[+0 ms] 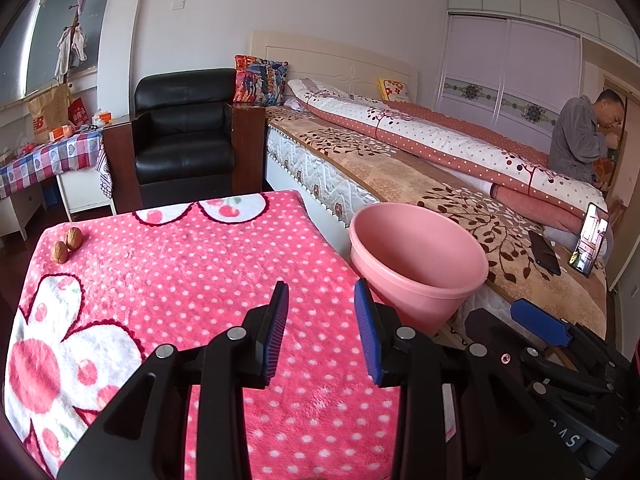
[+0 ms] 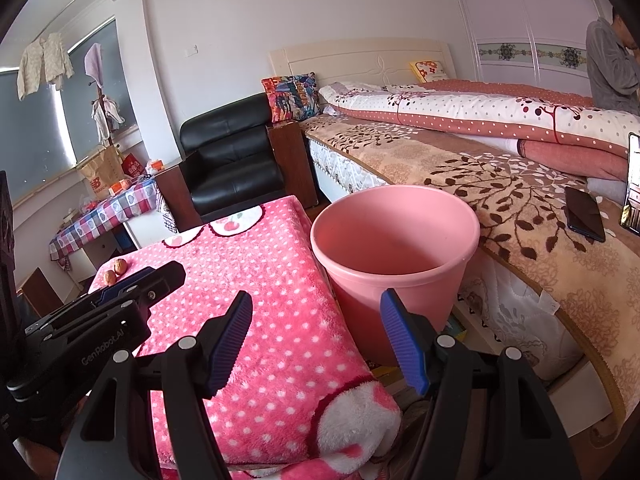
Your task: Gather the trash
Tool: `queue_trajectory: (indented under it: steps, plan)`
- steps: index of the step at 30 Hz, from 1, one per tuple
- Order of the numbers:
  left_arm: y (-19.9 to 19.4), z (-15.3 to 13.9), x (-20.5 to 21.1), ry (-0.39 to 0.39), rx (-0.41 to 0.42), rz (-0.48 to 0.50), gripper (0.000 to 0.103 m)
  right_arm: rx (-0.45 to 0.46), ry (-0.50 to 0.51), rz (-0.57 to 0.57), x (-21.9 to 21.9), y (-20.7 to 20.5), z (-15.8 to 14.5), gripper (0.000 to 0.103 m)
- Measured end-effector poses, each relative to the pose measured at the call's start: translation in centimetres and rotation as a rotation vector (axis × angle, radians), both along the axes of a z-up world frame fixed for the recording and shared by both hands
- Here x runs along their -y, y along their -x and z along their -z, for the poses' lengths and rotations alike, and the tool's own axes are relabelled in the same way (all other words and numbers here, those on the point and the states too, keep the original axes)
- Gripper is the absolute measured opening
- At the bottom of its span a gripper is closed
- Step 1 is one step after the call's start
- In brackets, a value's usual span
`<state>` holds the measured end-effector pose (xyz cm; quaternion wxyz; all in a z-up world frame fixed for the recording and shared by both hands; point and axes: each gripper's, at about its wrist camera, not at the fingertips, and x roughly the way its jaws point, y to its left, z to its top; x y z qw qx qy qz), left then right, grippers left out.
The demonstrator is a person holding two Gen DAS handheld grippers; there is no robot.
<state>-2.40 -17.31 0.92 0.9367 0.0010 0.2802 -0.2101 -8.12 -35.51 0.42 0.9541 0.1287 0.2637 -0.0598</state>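
Jaws of both hand-held grippers, left and right, gape empty.

"GenRobot.AI" is printed in grey along the black body of my left tongs, read from the right wrist view. The brown paper bag by the window bears a red "NB" logo; its smaller lettering, like the red bag's, is illegible.
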Motion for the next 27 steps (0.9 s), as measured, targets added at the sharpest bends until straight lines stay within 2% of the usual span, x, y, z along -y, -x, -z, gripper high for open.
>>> queue_trajectory:
  steps: [27]
  plan:
    - [-0.13,-0.13,-0.17,0.008,0.001,-0.012,0.034,0.027,0.007,-0.008,-0.24,0.11,-0.79,0.066]
